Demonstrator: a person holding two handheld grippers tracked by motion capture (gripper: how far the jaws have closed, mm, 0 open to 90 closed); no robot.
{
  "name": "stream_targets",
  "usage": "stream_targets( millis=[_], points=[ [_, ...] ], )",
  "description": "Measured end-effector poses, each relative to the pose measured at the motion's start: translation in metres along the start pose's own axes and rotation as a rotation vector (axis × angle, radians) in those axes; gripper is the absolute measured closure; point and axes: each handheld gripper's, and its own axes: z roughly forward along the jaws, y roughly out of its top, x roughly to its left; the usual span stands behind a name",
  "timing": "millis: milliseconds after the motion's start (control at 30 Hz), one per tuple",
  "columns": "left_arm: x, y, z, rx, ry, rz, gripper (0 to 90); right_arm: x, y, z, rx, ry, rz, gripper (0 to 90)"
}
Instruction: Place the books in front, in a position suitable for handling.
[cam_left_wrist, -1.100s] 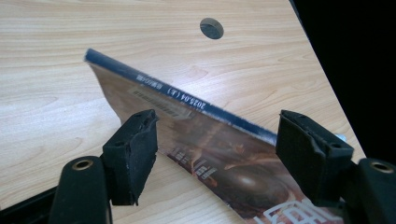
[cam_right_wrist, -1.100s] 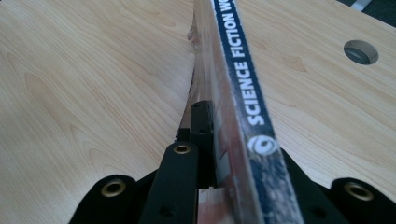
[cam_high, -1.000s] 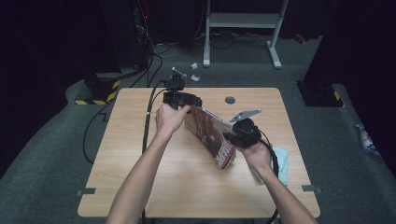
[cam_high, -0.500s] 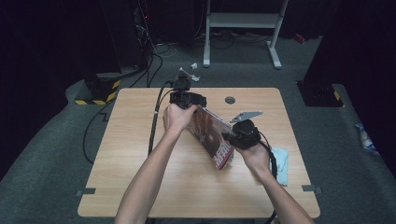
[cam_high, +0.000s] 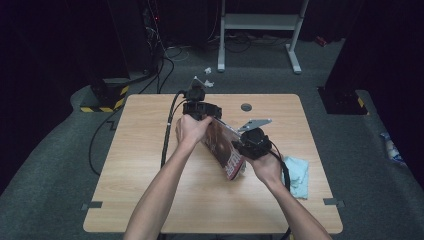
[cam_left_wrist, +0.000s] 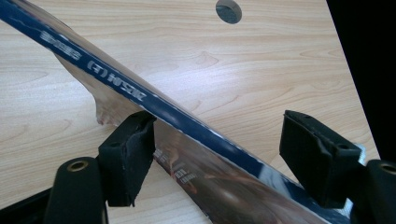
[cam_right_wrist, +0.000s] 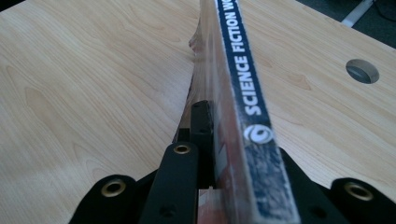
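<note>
A thin glossy magazine (cam_high: 224, 146) with a dark blue spine stands on edge, tilted, over the middle of the wooden table (cam_high: 150, 175). My right gripper (cam_high: 245, 145) is shut on its near end; in the right gripper view the jaws clamp the cover just below the spine (cam_right_wrist: 247, 93), which reads "SCIENCE FICTION". My left gripper (cam_high: 207, 112) is at the far end, open. In the left gripper view the spine (cam_left_wrist: 187, 122) runs diagonally between the wide-apart jaws of the left gripper (cam_left_wrist: 219, 154), and the left pad (cam_left_wrist: 128, 154) rests against the cover.
A light blue cloth (cam_high: 299, 175) lies near the table's right edge. A round cable hole (cam_high: 246, 106) sits at the back centre, also visible as the hole (cam_left_wrist: 229, 10) and the hole (cam_right_wrist: 362, 71). Black cables (cam_high: 167, 135) trail off the table's back left.
My left gripper has shifted a little to the right, onto the magazine's far end. The right gripper keeps its grip and has barely moved.
</note>
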Motion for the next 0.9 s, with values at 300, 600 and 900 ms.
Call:
stream_targets(
  millis=[300, 600, 900],
  points=[
    [-0.010, -0.004, 0.000, 0.003, -0.003, 0.015, 34.8, 0.005, 0.003, 0.003, -0.001, -0.007, -0.011, 84.1],
    [-0.011, -0.004, 0.001, 0.024, 0.031, 0.046, 47.6, 0.013, 0.004, 0.010, 0.021, -0.031, -0.060, 83.8],
    [-0.011, -0.004, 0.001, 0.034, 0.033, 0.054, 54.3, 0.019, 0.005, 0.012, 0.012, -0.038, -0.086, 81.6]
  ],
)
